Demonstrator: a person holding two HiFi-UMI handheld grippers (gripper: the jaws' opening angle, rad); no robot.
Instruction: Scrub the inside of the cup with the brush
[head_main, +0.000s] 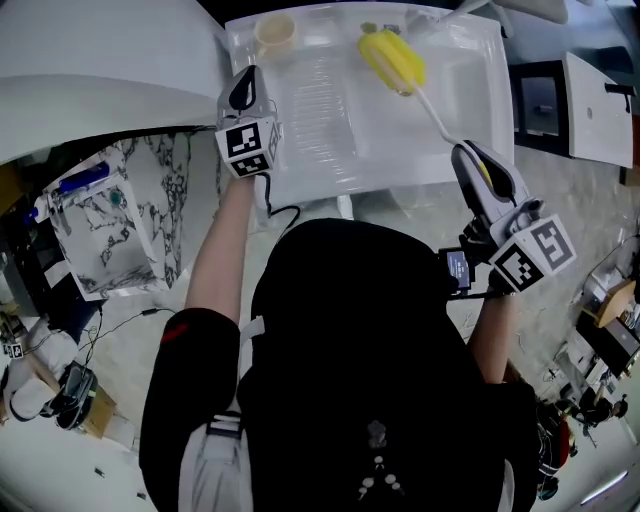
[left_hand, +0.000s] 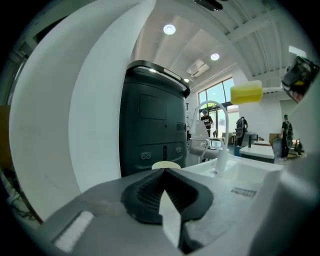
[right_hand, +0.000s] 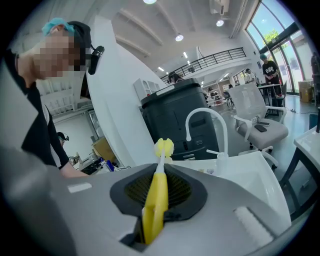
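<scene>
One cup (head_main: 273, 32), cream-coloured, stands mouth up at the far left corner of the white sink (head_main: 330, 140). Nothing holds it and nothing is inside it.

The brush (head_main: 392, 60), with a yellow sponge head on a white stem, is over the far middle of the sink, well apart from the cup. Whether the head touches the sink surface cannot be told. Its yellow handle runs back toward the near right corner and into the right gripper (head_main: 468, 155), whose fingers are clenched on that handle.

The left gripper (head_main: 245, 80) is at the left edge of the sink, just short of the cup. Its fingers are pressed together at the tips with nothing between them. In the left gripper view the cup rim shows just beyond the fingertips.

Status, as judged:
- Done: brush picked up.
- Not yet done: cup secured, sponge head entered into the cup, scrubbing of the inner wall and bottom.
</scene>
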